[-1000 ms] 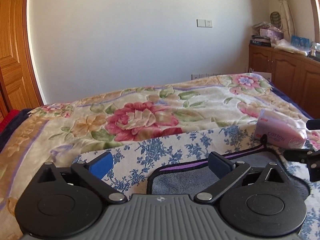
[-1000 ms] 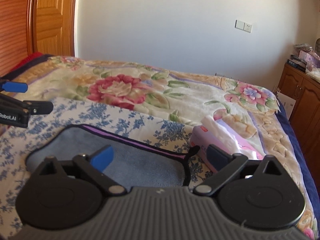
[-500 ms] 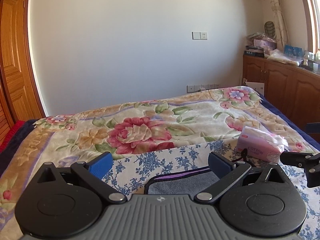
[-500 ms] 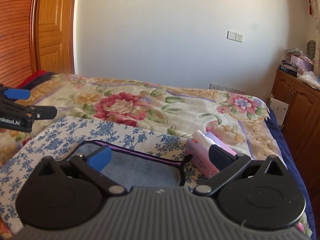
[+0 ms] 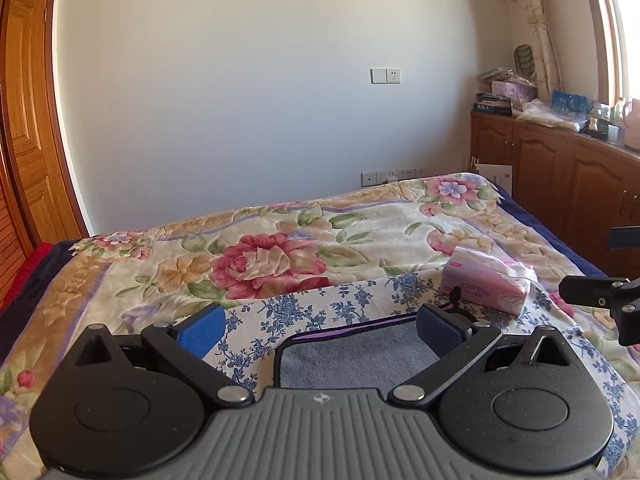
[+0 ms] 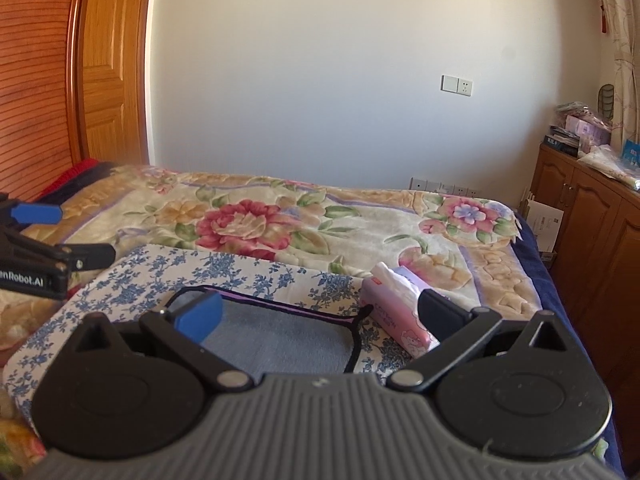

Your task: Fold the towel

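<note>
Grey terry cloth with a dark edge and a purple stripe, the towel (image 5: 360, 354) lies flat on a blue-and-white flowered cloth (image 5: 320, 304) spread over the bed (image 5: 280, 240), low in the centre of the left wrist view. The left gripper (image 5: 320, 326) is held level above it, fingers (image 5: 200, 330) spread wide and grasping nothing; the towel's left rounded corner shows between them, nearer the right-hand finger, with no contact visible. In the right wrist view the towel (image 6: 280, 332) again fills the lower middle, and the right gripper (image 6: 316, 314) hangs over it, likewise released, its fingers (image 6: 200, 316) wide apart and empty, the blue pad lying over the towel's far left part. A pink tissue pack (image 6: 396, 316) sits on the flowered cloth just beside the towel's right end, partly hidden by the dark right-hand finger. Each gripper appears at the edge of the other's view: the right one at the right margin of the left view, the left one at the left margin of the right view, both well apart across the towel.
</note>
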### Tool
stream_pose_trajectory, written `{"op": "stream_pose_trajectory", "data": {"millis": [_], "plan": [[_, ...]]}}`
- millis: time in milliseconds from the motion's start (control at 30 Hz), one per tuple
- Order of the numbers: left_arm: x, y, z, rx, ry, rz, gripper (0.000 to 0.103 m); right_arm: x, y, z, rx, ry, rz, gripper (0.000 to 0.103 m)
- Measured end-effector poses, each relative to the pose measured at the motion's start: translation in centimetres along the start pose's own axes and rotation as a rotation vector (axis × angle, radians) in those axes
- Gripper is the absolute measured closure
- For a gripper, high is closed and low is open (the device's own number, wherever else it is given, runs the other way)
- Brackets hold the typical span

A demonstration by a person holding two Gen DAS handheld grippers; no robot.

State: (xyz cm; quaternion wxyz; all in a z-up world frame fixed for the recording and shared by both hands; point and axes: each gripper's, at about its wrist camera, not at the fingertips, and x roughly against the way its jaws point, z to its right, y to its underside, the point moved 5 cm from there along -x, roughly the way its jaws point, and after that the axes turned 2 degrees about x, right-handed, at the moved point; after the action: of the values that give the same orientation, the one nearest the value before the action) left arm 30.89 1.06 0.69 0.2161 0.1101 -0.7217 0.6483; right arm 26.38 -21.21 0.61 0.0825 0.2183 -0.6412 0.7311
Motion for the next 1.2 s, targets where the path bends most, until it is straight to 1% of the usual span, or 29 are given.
{"op": "stream_pose_trajectory", "data": {"millis": [233,433,567,700,833,1000,1200], "plan": [[2.8,0.8,1.0,-0.025,0.012,-0.012,0.0,2.7,0.1,-0.5,-0.013,-0.013,0.017,0.0],[5.1,2.1,0.7,0.0,0.004,-0.023,0.0,5.0,0.5,-1.3,-0.004,-0.023,0.029,0.0],[6.1,3.3,0.5,0.006,-0.006,-0.039,0.0,6.3,1.1,-1.5,-0.017,-0.027,0.027,0.0],[6.8,4.5,0.6,-0.02,-0.016,-0.053,0.0,7.5,1.7,-1.8,-0.019,-0.024,0.029,0.0],[7.7,5.2,0.8,-0.022,-0.009,-0.058,0.0,8.5,2.1,-2.0,-0.008,-0.018,0.031,0.0],[9.1,6.4,1.0,-0.02,-0.006,-0.056,0.0,9.5,2.3,-2.6,0.013,-0.018,0.036,0.0],[10.4,8.1,1.3,0.001,-0.011,-0.082,0.0,10.6,3.1,-3.2,0.01,-0.026,0.044,0.0]]}}
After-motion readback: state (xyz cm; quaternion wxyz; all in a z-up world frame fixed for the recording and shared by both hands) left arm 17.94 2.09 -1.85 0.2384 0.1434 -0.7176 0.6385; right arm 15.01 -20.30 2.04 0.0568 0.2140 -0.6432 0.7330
